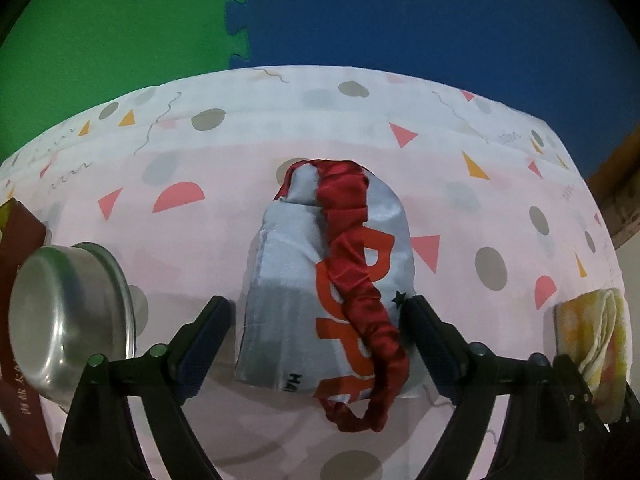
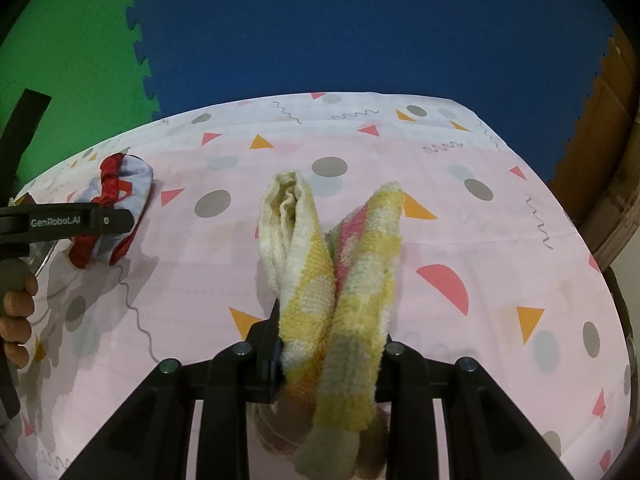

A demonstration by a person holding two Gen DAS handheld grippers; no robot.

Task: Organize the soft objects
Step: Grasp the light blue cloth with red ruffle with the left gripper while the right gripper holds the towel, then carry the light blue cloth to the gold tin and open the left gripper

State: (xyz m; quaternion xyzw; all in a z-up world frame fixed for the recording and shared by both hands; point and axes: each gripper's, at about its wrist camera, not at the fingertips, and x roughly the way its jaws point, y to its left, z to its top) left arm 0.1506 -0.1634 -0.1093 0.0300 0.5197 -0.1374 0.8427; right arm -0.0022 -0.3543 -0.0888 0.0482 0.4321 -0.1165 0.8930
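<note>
Now, in the left wrist view, the left tool (image 1: 320, 320) points down at the surface (image 1: 200, 240), which wears a pale pink cloth printed with grey dots and pink and orange triangles. Its two dark fingers (image 1: 208, 328) stand wide apart at the lower middle of the frame, one on each side of a grey bag (image 1: 280, 280). The bag lies flat at the centre, with orange letters on it and a red ruched band (image 1: 356, 272) running along its length and looping past its near end. The right finger sits just beside the bag's edge; whether either pad touches the bag I cannot tell, and neither presses into it. A steel bowl (image 1: 68, 312) lies tilted at the left edge, next to a dark red box (image 1: 20, 240). A yellow towel (image 1: 596, 340) shows at the right edge. Green and blue foam mats (image 1: 360, 12) fill the top of the frame.

In the right wrist view, the right tool (image 2: 332, 360) is clamped on the towel (image 2: 360, 280) at the lower middle. The towel is checked yellow, pink and cream; two folds rise from the grip in a V toward the centre, and a tail hangs below the fingers. At the upper left lies the bag (image 2: 136, 180) with its band. The left tool (image 2: 64, 222) reaches over it from the left edge, and a hand's fingers (image 2: 16, 316) grip the handle below.
</note>
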